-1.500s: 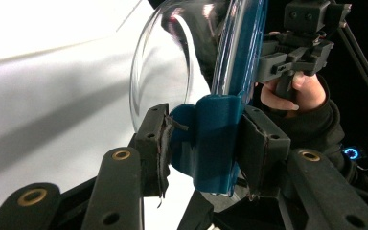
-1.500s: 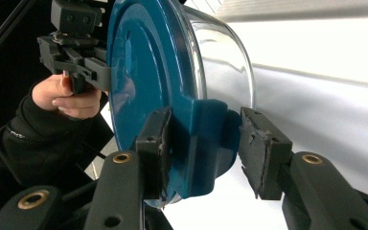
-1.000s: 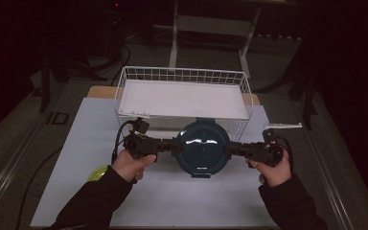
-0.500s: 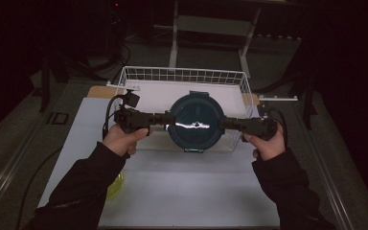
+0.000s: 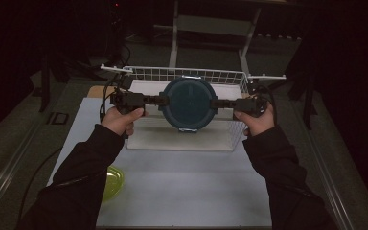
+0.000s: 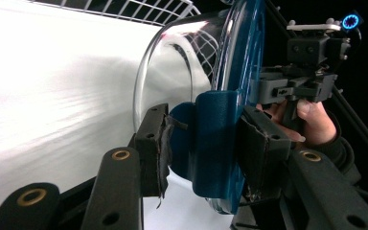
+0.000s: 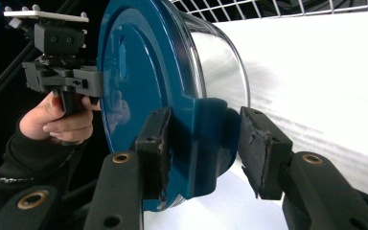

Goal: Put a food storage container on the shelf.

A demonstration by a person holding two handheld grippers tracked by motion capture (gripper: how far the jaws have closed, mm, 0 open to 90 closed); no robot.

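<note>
The left gripper (image 5: 159, 100) is clenched on the left clasp of a round container (image 5: 189, 103) with a blue lid, and the right gripper (image 5: 219, 104) is clenched on the clasp at the opposite side. In the left gripper view the pads (image 6: 156, 143) press on the blue clasp (image 6: 215, 139) from both sides, half closed. The container hangs in the air above the wire basket (image 5: 235, 76), with the lid facing up to the high camera. A yellow-green bowl (image 5: 112, 181) lies on the table (image 5: 191, 187) near the left sleeve.

Dark room — grey floor (image 5: 9, 158), white table (image 5: 182, 187)
</note>
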